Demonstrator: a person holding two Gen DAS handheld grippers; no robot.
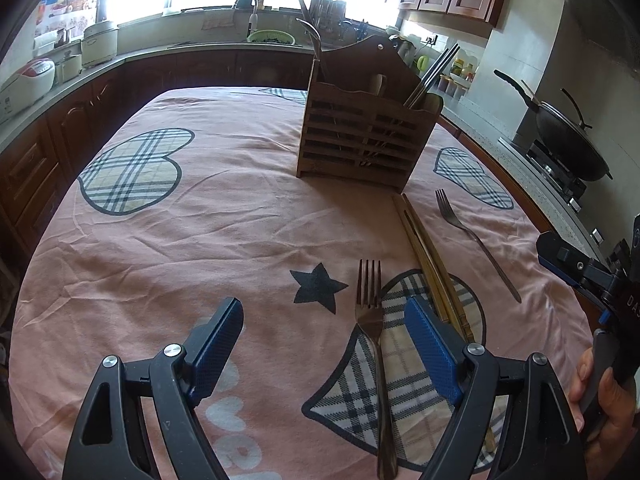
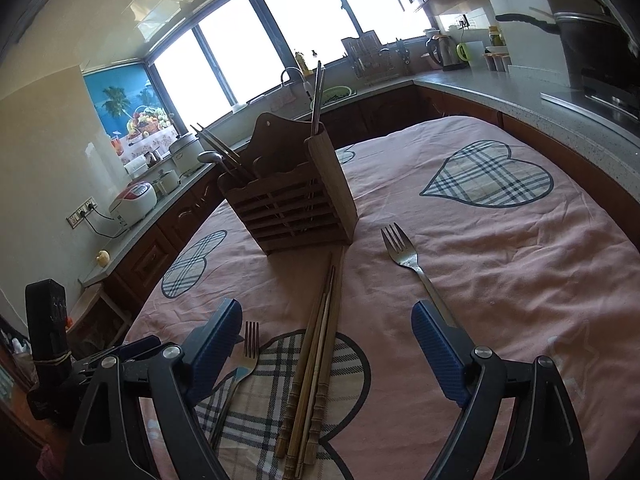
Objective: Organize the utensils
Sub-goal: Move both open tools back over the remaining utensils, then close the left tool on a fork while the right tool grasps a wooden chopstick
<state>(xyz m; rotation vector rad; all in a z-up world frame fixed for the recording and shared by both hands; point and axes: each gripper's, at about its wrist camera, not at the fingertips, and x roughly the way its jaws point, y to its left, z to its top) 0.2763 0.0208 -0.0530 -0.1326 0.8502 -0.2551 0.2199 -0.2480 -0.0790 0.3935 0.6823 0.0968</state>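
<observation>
A slatted wooden utensil holder (image 1: 368, 120) (image 2: 292, 200) stands on the pink cloth with chopsticks and a ladle in it. In front of it lie a bundle of wooden chopsticks (image 1: 424, 248) (image 2: 316, 352) and two metal forks. The near fork (image 1: 370, 320) (image 2: 244, 360) lies between the fingers of my left gripper (image 1: 322, 304), which is open above it, nothing gripped. My right gripper (image 2: 325, 307) is open over the chopsticks, apart from them. The other fork (image 1: 476, 240) (image 2: 408, 260) runs under its right finger (image 2: 436, 344).
The table (image 1: 160, 240) wears a pink cloth with plaid hearts. Kitchen counters ring it, with rice cookers (image 1: 28, 84) on the left and a wok (image 1: 568, 136) on the stove at the right. A hand (image 1: 604, 400) holds the right gripper's body beside my left one.
</observation>
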